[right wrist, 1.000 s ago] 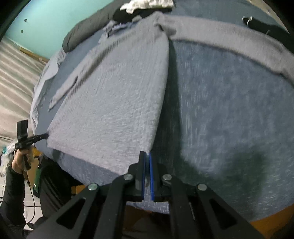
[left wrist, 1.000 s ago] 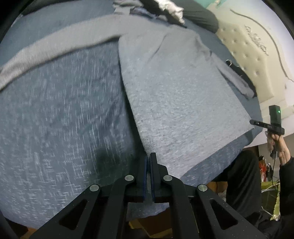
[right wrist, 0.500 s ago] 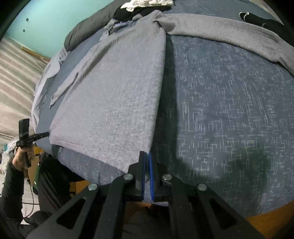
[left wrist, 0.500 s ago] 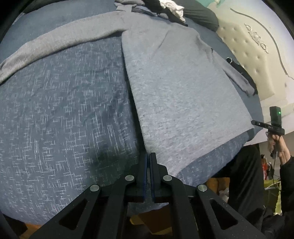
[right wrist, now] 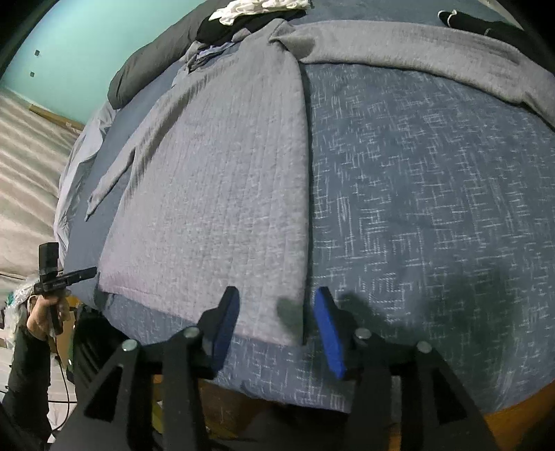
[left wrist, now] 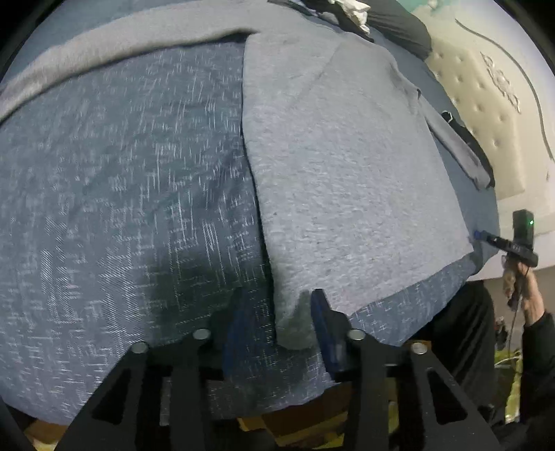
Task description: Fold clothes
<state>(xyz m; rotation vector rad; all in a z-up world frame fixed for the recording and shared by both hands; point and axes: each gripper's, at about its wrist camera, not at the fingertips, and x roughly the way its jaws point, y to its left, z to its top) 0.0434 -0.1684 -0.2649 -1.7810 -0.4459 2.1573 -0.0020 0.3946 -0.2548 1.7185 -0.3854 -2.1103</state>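
A grey knit sweater (left wrist: 347, 166) lies flat on the blue bedspread (left wrist: 121, 208), hem toward me and sleeves spread out to the sides. My left gripper (left wrist: 277, 312) stands open at the sweater's near left hem corner, which lies between its blue pads (left wrist: 326, 333). In the right wrist view the sweater (right wrist: 215, 194) fills the left half. My right gripper (right wrist: 277, 312) is open too, with the near right hem corner between its fingers. One sleeve (right wrist: 433, 55) stretches away to the right across the bed. Each gripper shows small in the other's view, held in a hand.
Dark and white clothes (right wrist: 249, 14) are piled at the far end of the bed. A black item (left wrist: 464, 135) lies by the padded cream headboard (left wrist: 485, 114). A turquoise wall (right wrist: 86, 45) rises behind. The bed's front edge runs just under both grippers.
Both grippers were shut on the sweater's hem corners; their jaws have now opened and the corners lie loose on the bedspread. The sweater has settled flat.
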